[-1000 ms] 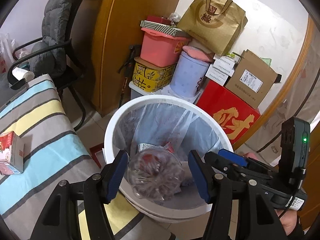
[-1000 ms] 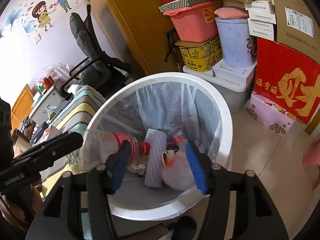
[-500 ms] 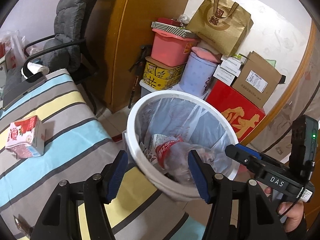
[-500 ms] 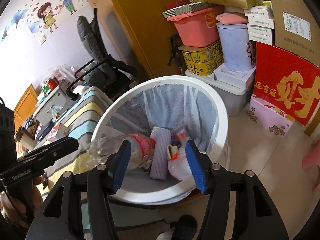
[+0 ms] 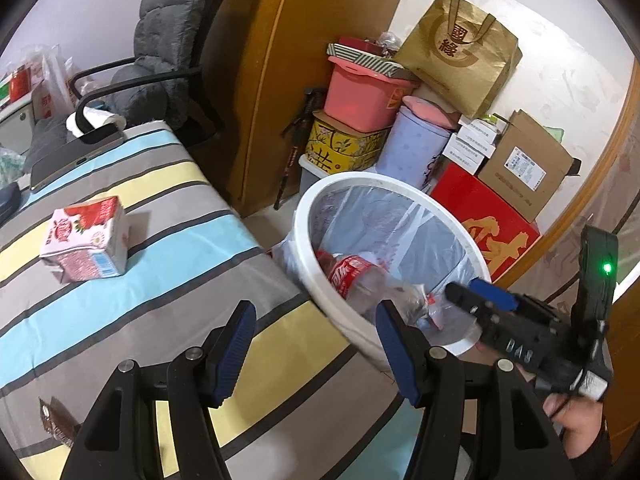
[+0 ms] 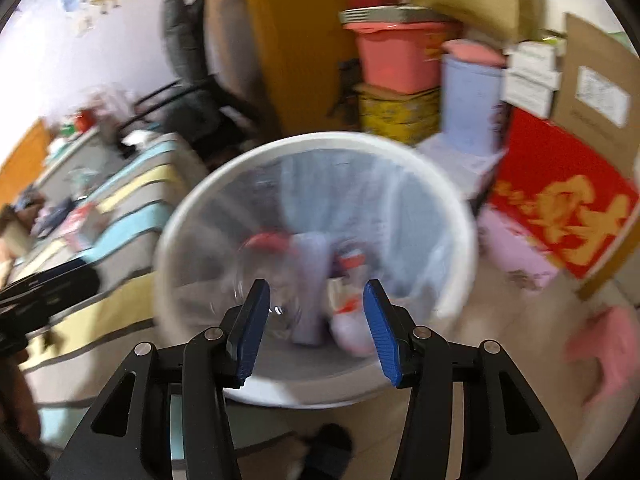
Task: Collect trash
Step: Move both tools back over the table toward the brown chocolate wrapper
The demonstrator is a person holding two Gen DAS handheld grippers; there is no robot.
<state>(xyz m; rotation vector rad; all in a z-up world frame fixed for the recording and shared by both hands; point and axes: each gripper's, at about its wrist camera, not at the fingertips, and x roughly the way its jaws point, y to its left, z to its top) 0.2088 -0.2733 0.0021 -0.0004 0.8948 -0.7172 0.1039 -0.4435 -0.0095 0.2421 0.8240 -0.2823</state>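
A white trash bin with a clear liner stands beside the striped table; it also shows blurred in the right wrist view. A crushed clear bottle with a red label lies inside it with other trash. My left gripper is open and empty over the table's edge, left of the bin. My right gripper is open and empty above the bin's near rim. A pink strawberry milk carton lies on the table. A brown wrapper lies at the table's near left.
A striped tablecloth covers the table. A tablet lies at its far end. A grey office chair stands behind. Stacked boxes, a pink tub and a red box crowd the wall behind the bin.
My left gripper has pulled back from over the bin to above the table, leaving the bottle in the bin. The right wrist view has blurred from motion.
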